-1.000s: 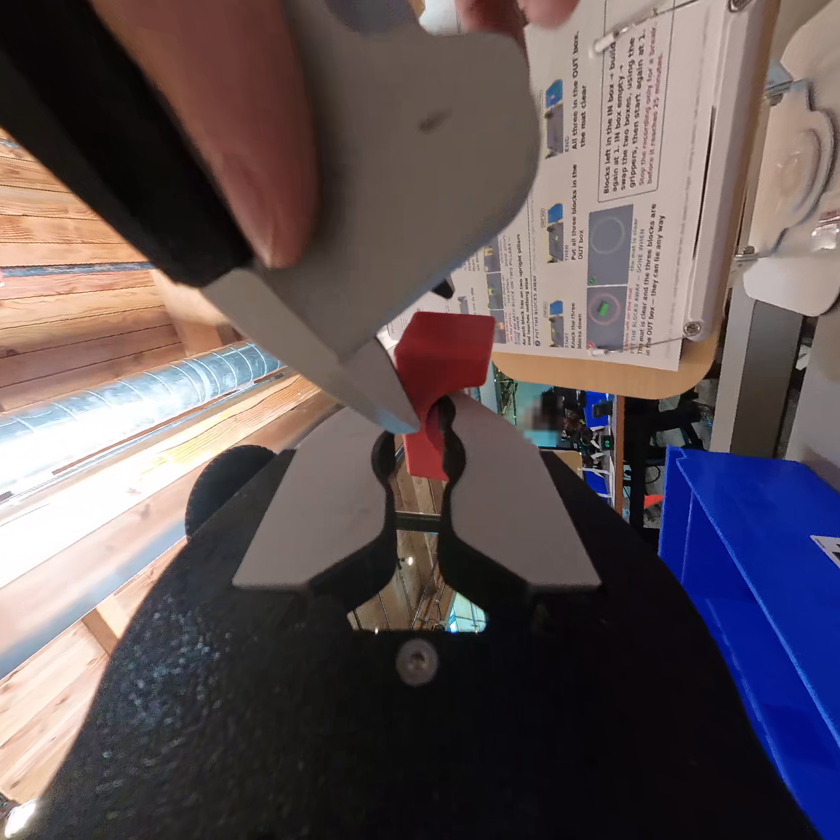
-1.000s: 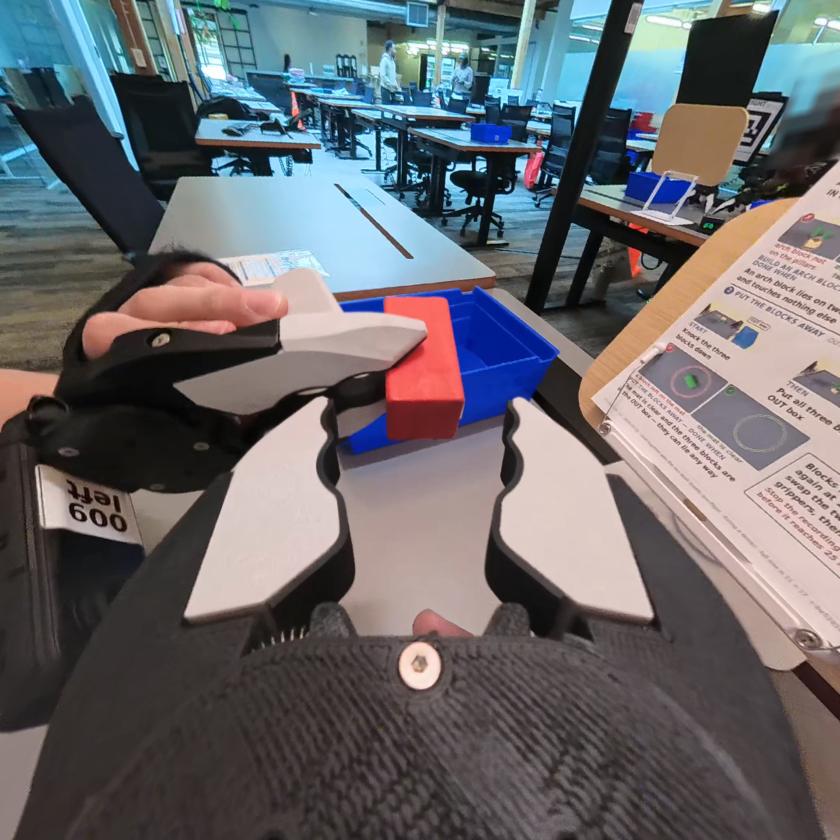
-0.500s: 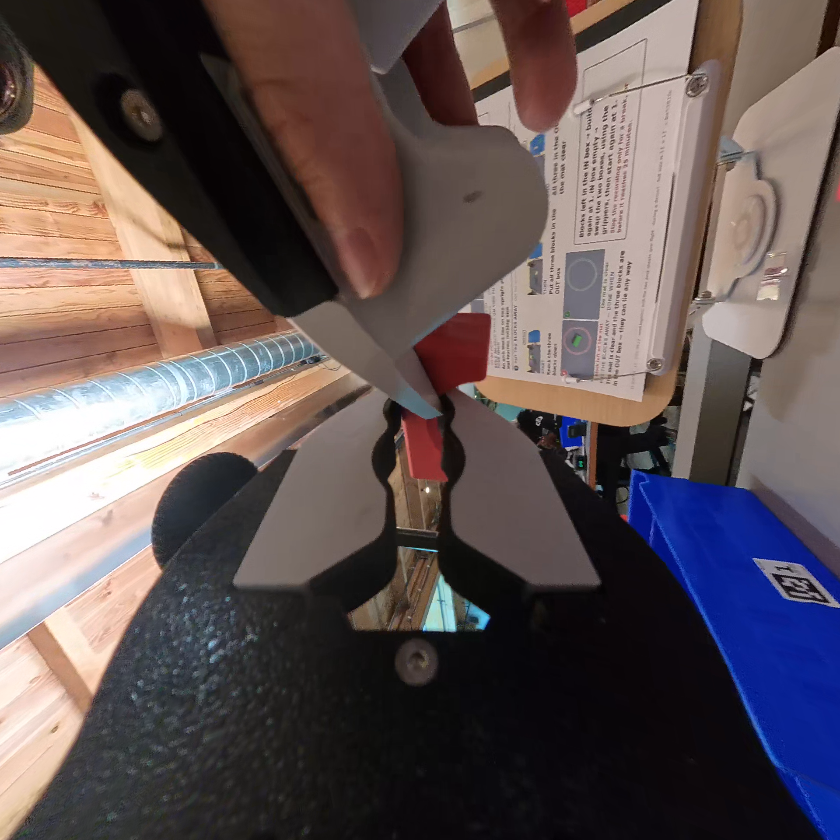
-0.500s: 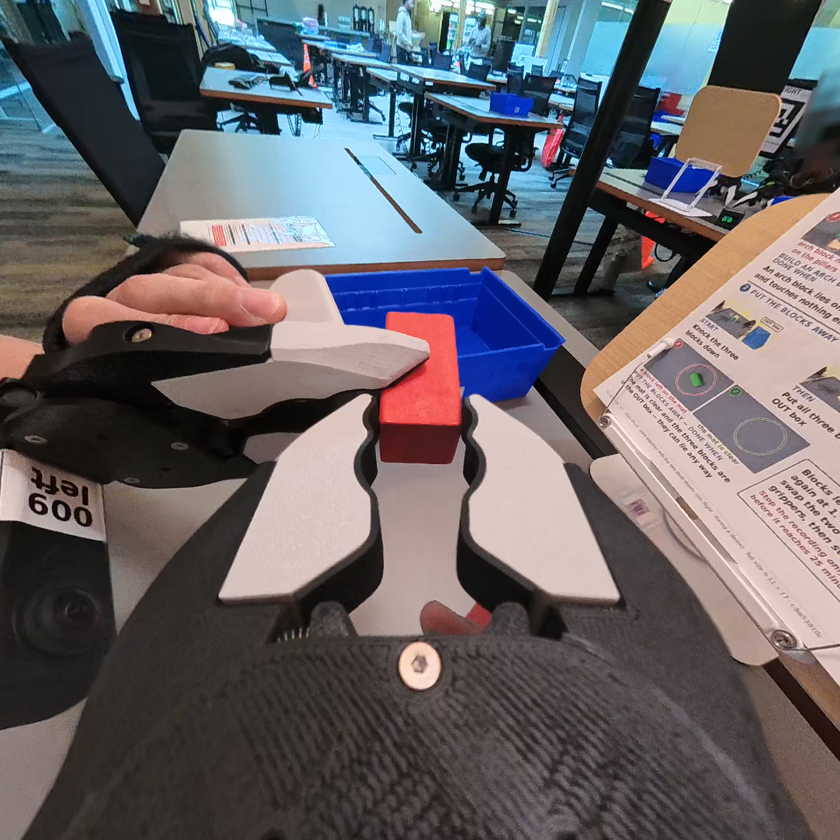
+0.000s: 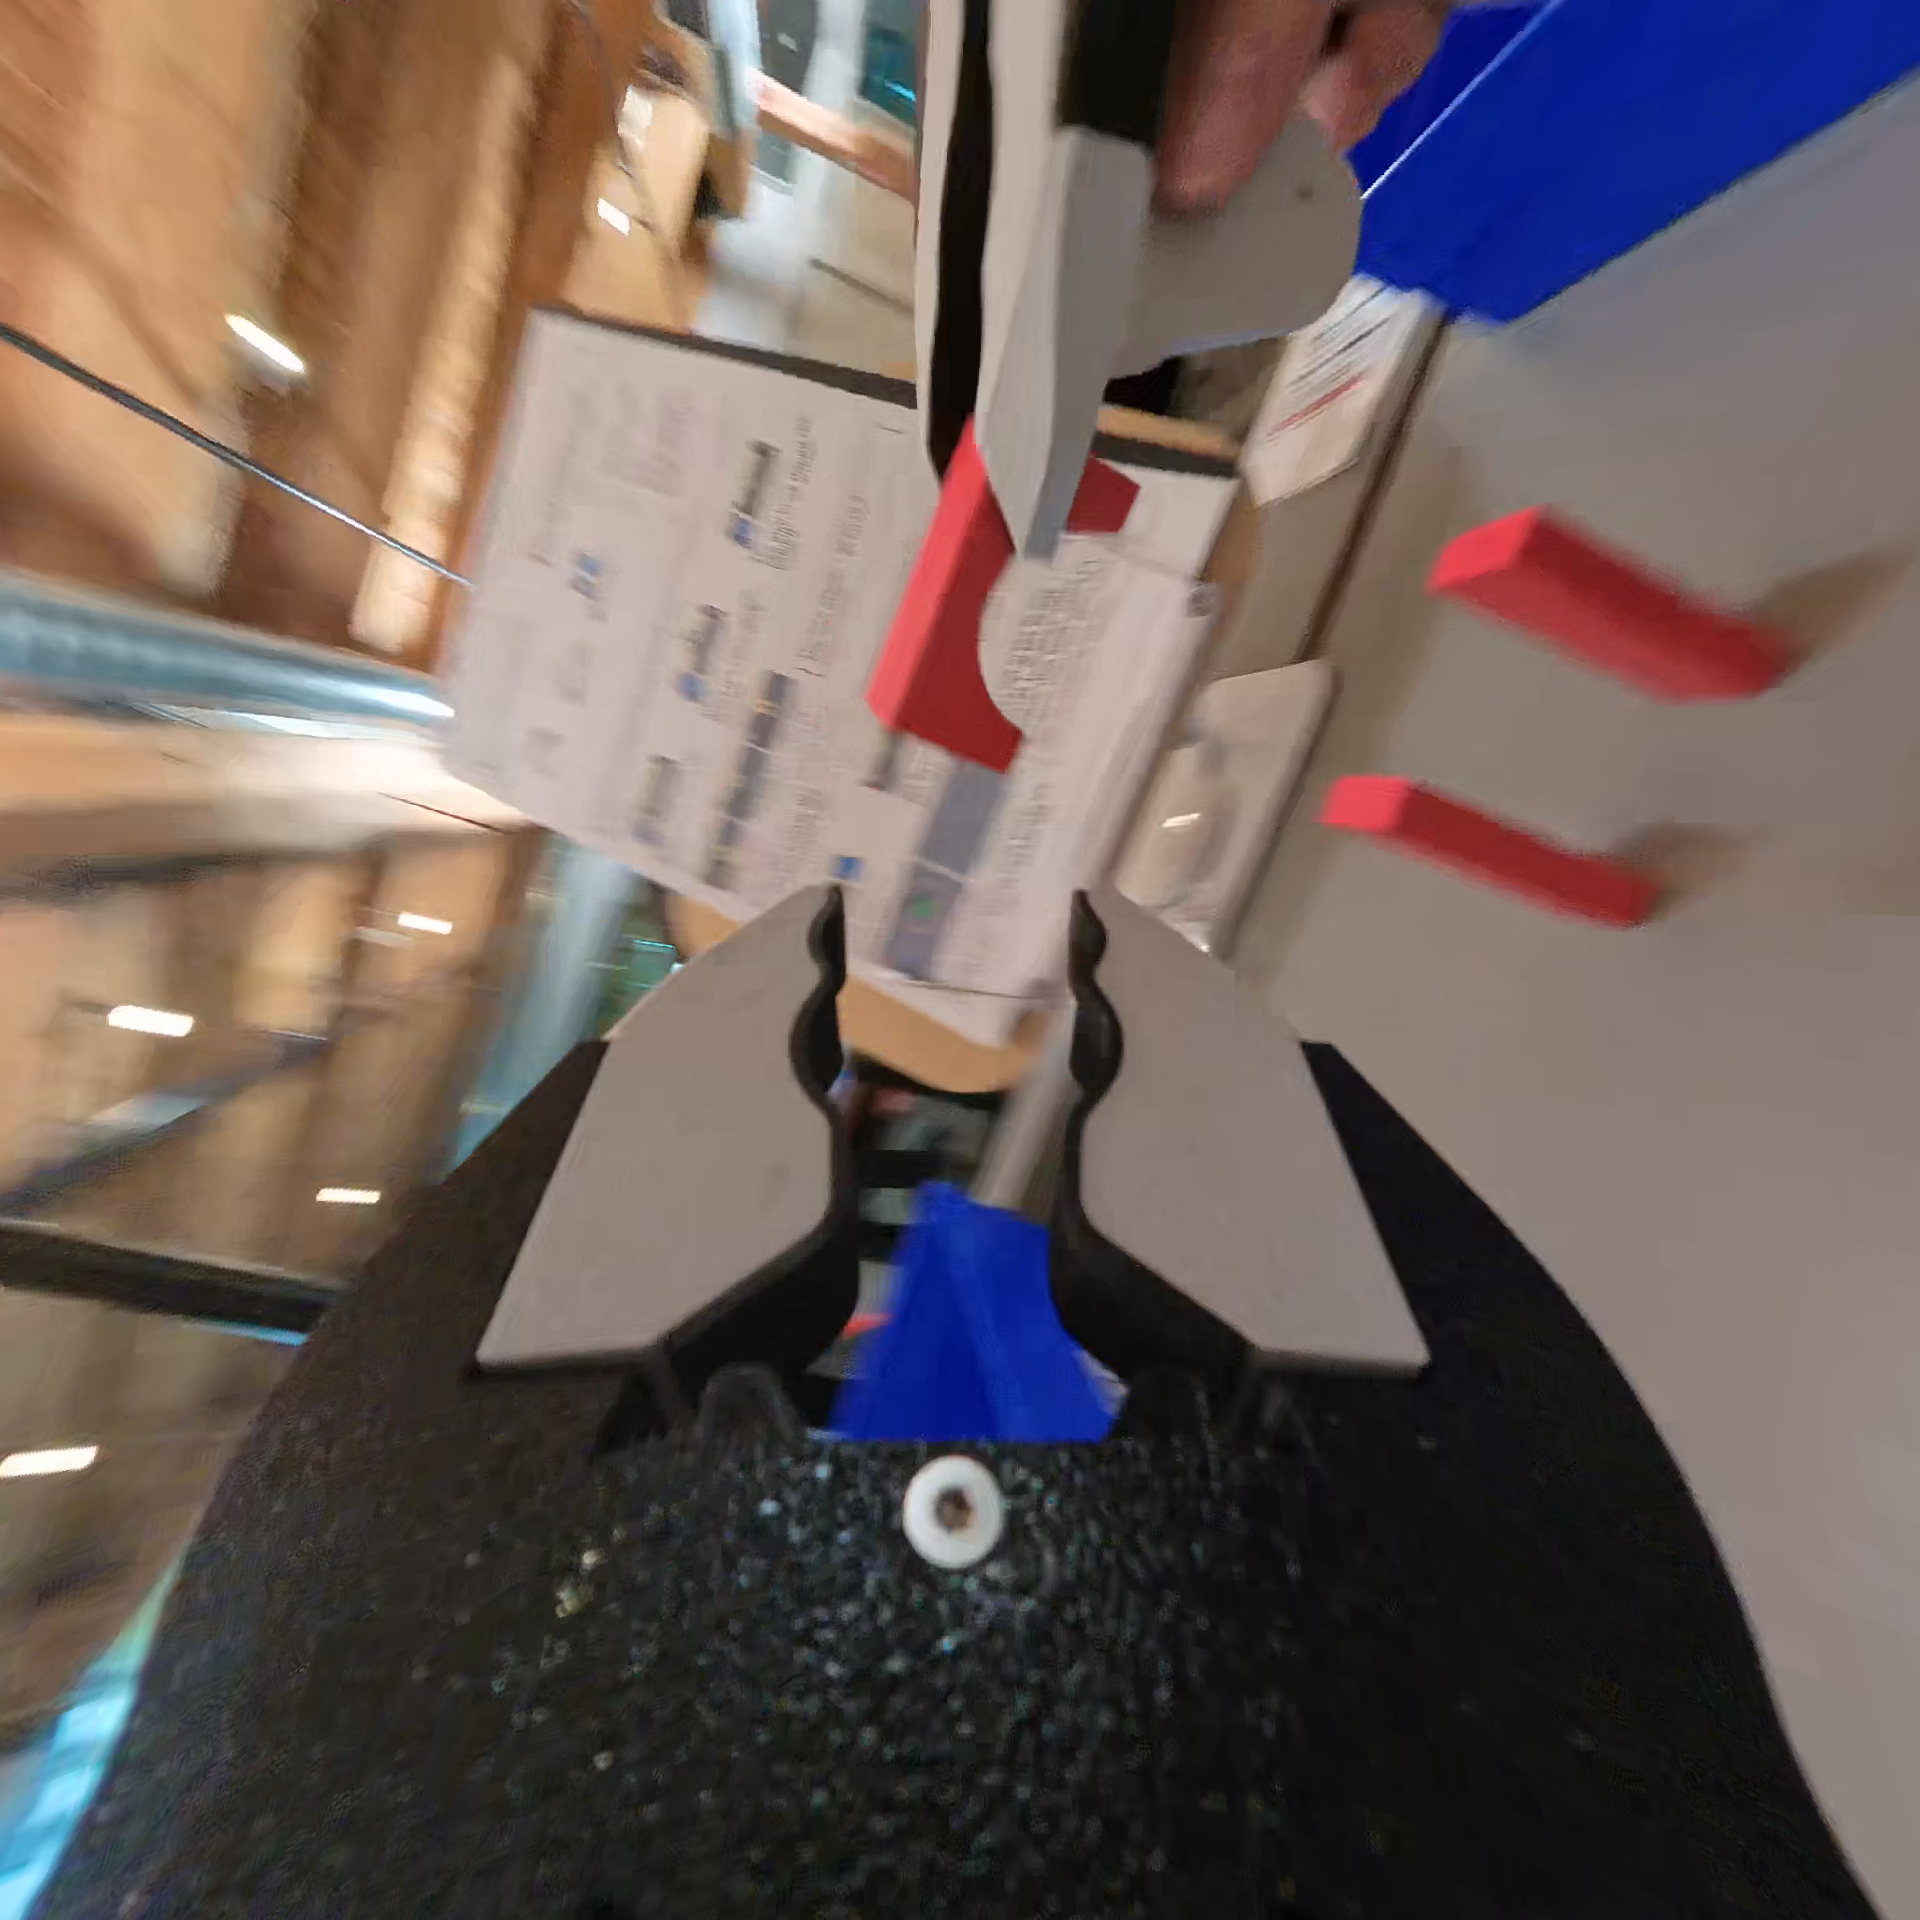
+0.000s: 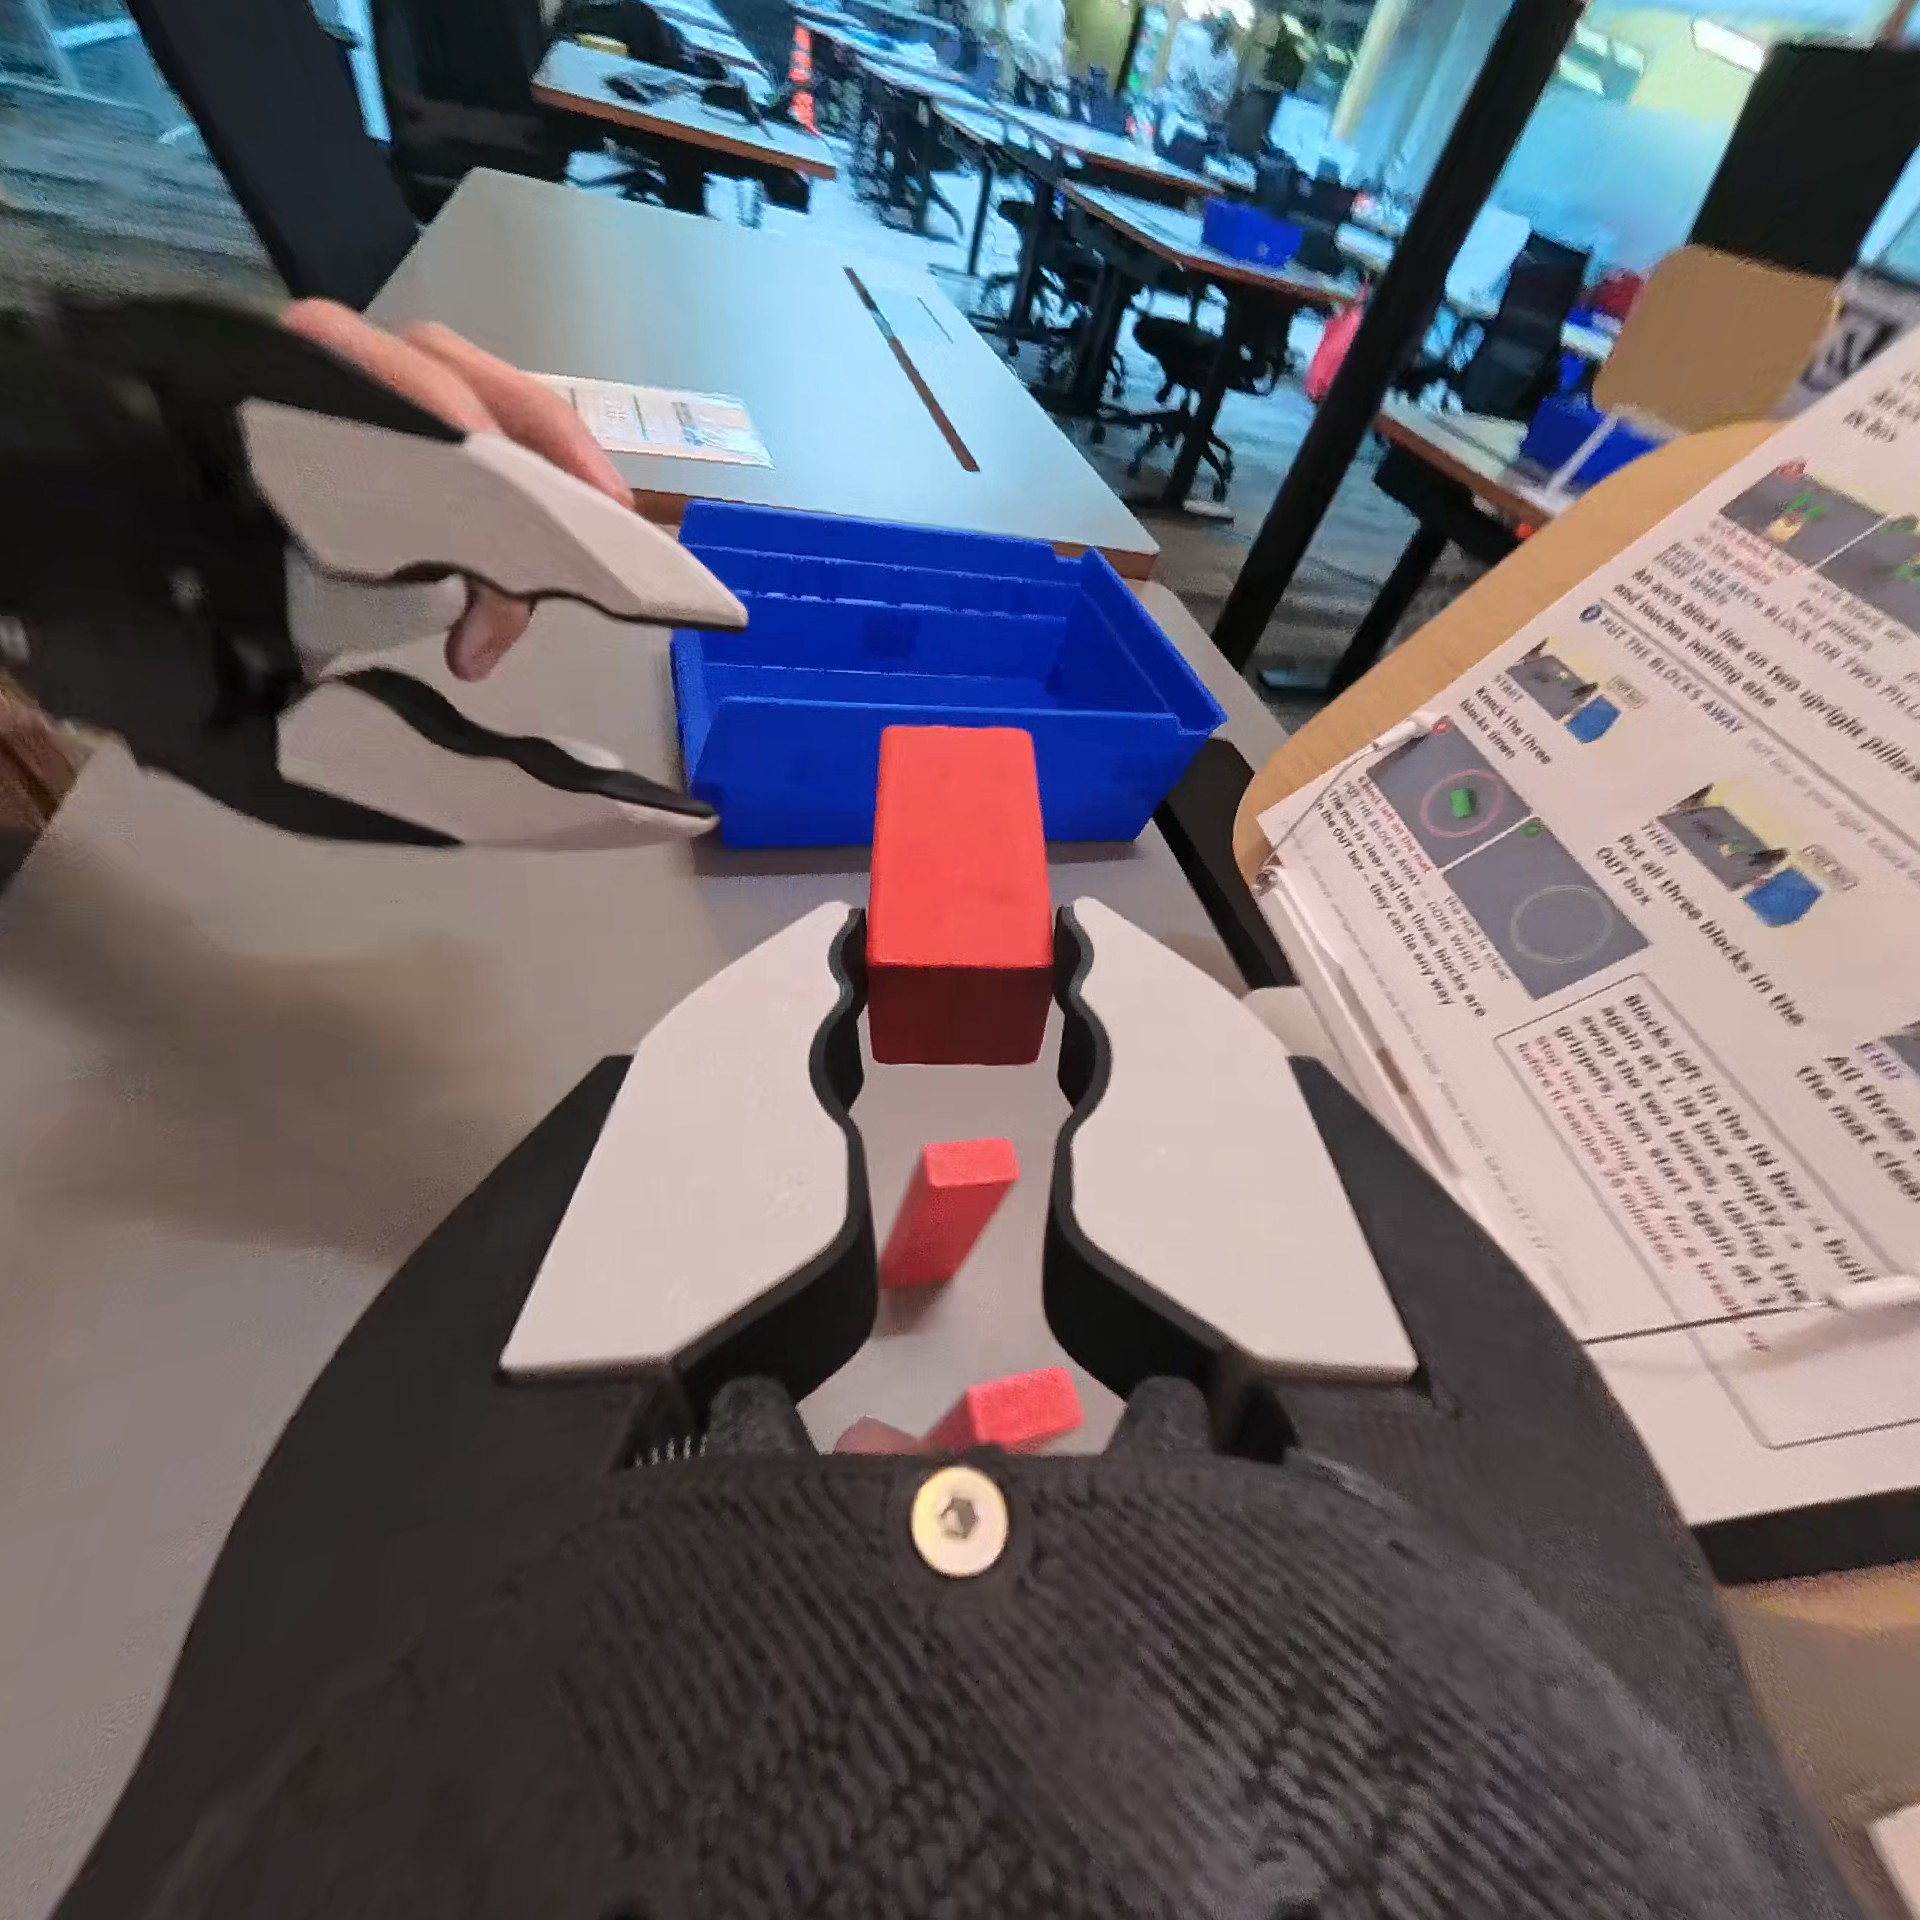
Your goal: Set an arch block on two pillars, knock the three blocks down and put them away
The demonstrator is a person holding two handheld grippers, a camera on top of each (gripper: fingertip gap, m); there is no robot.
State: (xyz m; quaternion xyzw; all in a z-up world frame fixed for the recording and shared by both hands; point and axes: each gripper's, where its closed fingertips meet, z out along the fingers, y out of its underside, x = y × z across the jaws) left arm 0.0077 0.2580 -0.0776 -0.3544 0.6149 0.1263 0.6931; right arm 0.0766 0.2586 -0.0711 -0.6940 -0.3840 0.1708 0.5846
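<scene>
The right gripper is clamping a red arch-shaped wooden block at its fingertips, while the left gripper is gaping empty (view blurred) nearby.

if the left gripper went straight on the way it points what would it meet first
Probably the red arch block held in the right gripper, right ahead of the open left gripper. Beyond it stands the instruction sheet. Blur leaves depth unsure.
</scene>
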